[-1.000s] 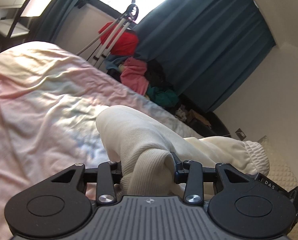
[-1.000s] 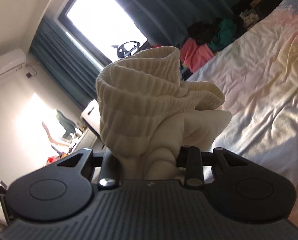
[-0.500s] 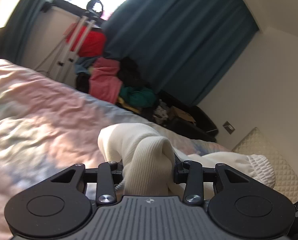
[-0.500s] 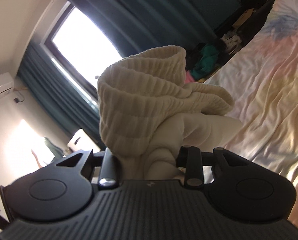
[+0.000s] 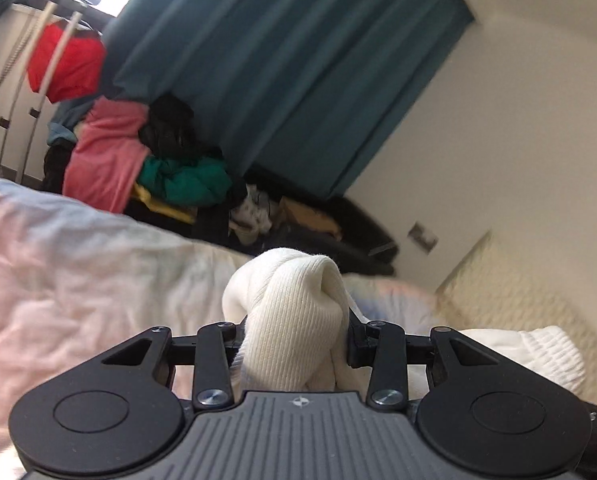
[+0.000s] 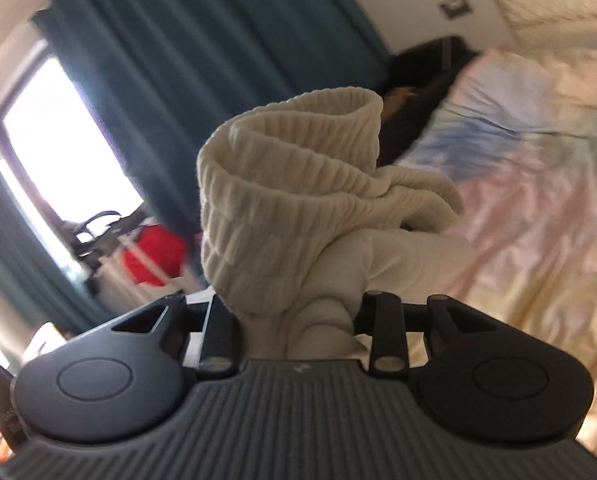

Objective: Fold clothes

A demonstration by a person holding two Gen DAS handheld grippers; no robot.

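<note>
A cream sweatshirt (image 5: 294,312) with ribbed hems is held up over the bed. In the left wrist view my left gripper (image 5: 296,340) is shut on a bunched ribbed edge of it, and a gathered cuff (image 5: 550,356) hangs at the lower right. In the right wrist view my right gripper (image 6: 298,320) is shut on another ribbed band of the cream sweatshirt (image 6: 298,208), which bulges up above the jaws. The fingertips of both grippers are hidden in the cloth.
The bed carries a pastel pink, blue and yellow sheet (image 5: 78,280) (image 6: 530,220). Beyond its far edge lies a pile of clothes (image 5: 138,164) beside a rack with a red garment (image 5: 66,64). Teal curtains (image 5: 278,80) and a quilted headboard (image 5: 518,288) bound the space.
Both grippers have swung with the sweatshirt: the left view now faces more towards the curtain and wall, the right view has turned from the window towards the bed's head end. Both grips are unchanged.
</note>
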